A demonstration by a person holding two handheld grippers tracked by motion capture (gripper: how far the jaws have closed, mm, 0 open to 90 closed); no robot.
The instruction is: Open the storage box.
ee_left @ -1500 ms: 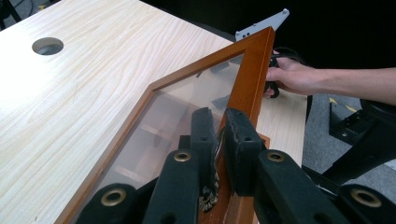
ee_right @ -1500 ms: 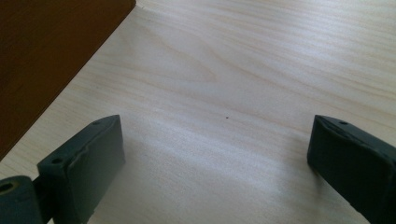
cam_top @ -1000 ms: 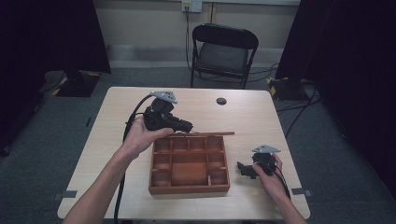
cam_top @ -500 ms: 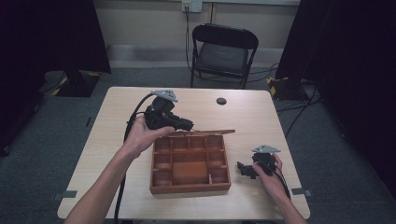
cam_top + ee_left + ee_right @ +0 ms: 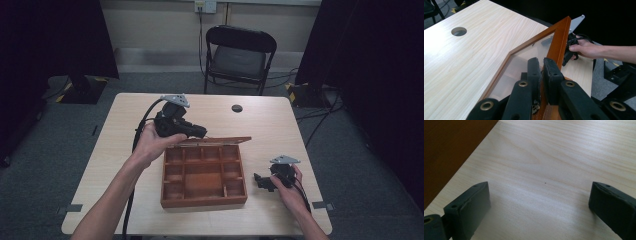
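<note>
left gripper view: left gripper (image 5: pixel 543 72) clamps the box lid (image 5: pixel 560 40) frame.

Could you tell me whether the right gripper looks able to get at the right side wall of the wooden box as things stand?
Probably yes. The right gripper rests on the table just beside the wooden box, jaws wide open and pointing at its side wall, with bare tabletop between. The left gripper clamps the raised lid at the far edge, well clear.
</note>
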